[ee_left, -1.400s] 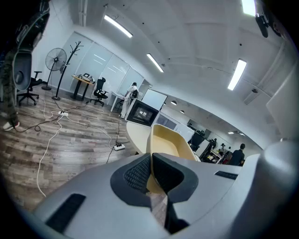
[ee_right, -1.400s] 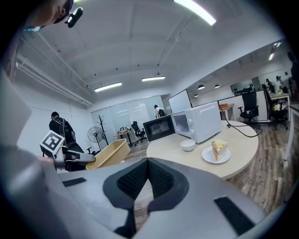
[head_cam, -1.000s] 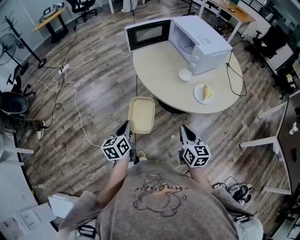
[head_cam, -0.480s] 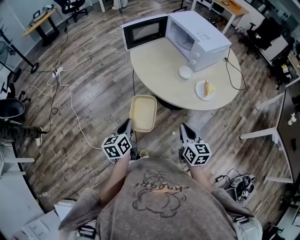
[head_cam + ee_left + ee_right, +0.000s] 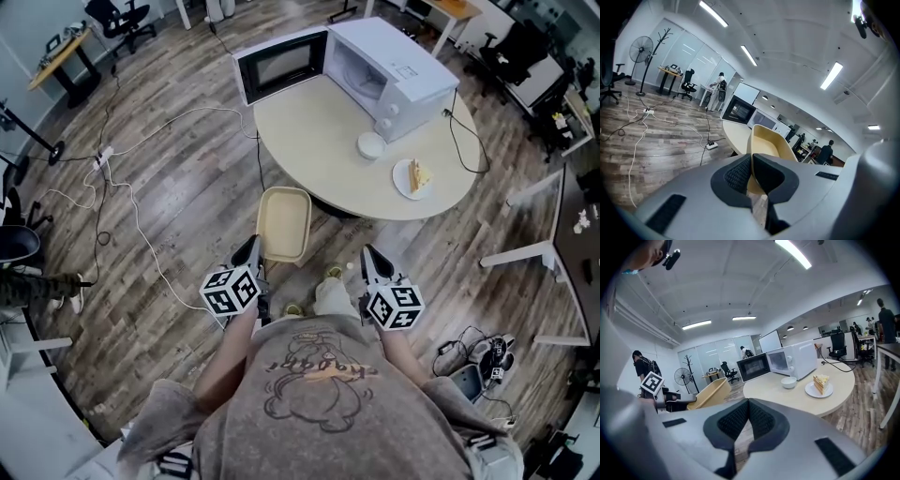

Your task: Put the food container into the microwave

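The food container (image 5: 284,223) is a shallow beige tray held out over the wood floor, short of the round table (image 5: 314,131). My left gripper (image 5: 252,247) is shut on its near rim; in the left gripper view the jaws (image 5: 751,160) pinch the tray's edge (image 5: 772,142). My right gripper (image 5: 367,254) is shut with nothing in it and hangs to the right of the tray, apart from it (image 5: 748,407). The white microwave (image 5: 392,67) stands at the far side of the table with its door (image 5: 279,63) swung open to the left.
A white bowl (image 5: 370,145) and a plate with a slice of cake (image 5: 413,178) sit on the table in front of the microwave. Cables and a power strip (image 5: 105,154) lie on the floor at left. Shoes (image 5: 473,361) lie at right.
The person has stepped forward, a foot now showing below the tray. The table and microwave sit slightly nearer. Both grippers keep their pose, the left still holding the container.
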Demonstrator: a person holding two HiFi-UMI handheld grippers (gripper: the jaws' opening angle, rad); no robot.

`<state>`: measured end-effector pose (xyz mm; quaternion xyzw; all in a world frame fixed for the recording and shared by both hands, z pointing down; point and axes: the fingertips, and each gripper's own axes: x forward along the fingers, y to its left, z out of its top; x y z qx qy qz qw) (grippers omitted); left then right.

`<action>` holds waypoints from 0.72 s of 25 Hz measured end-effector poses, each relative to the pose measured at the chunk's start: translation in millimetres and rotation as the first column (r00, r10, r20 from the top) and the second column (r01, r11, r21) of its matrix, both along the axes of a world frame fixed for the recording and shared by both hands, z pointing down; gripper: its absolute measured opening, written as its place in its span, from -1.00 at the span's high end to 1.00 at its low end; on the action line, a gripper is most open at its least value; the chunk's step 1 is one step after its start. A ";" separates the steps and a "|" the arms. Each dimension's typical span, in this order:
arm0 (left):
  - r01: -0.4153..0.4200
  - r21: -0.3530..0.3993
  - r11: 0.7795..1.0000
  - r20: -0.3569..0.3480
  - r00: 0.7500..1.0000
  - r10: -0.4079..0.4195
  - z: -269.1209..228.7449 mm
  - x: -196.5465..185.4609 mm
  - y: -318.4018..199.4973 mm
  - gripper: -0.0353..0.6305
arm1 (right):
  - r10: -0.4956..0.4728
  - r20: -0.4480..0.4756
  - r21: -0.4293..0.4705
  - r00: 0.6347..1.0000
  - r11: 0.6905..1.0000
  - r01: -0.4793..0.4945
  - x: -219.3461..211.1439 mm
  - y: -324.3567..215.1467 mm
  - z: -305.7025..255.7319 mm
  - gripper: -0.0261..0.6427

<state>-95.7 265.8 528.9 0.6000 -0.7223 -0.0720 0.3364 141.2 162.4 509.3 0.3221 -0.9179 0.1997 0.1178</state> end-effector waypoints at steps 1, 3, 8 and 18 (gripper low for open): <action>-0.002 0.000 1.000 -0.002 1.000 0.002 1.2 -2.5 -2.9 0.77 | 0.001 -0.001 0.004 1.000 1.000 -0.001 -2.4 -1.5 -0.5 0.92; -0.008 0.001 1.000 -0.003 1.000 0.008 3.0 -6.2 -10.1 0.77 | 0.001 -0.001 0.012 1.000 1.000 -0.001 -6.7 -6.4 -1.7 0.92; -0.011 0.012 1.000 -0.003 1.000 0.011 5.4 -14.0 -33.1 0.77 | 0.000 0.005 0.015 1.000 1.000 0.000 -17.1 -26.7 1.3 0.92; -0.007 0.013 1.000 0.004 1.000 0.007 8.2 -39.7 -93.4 0.77 | -0.022 0.037 0.036 0.999 0.999 0.021 -52.6 -91.6 -5.2 0.92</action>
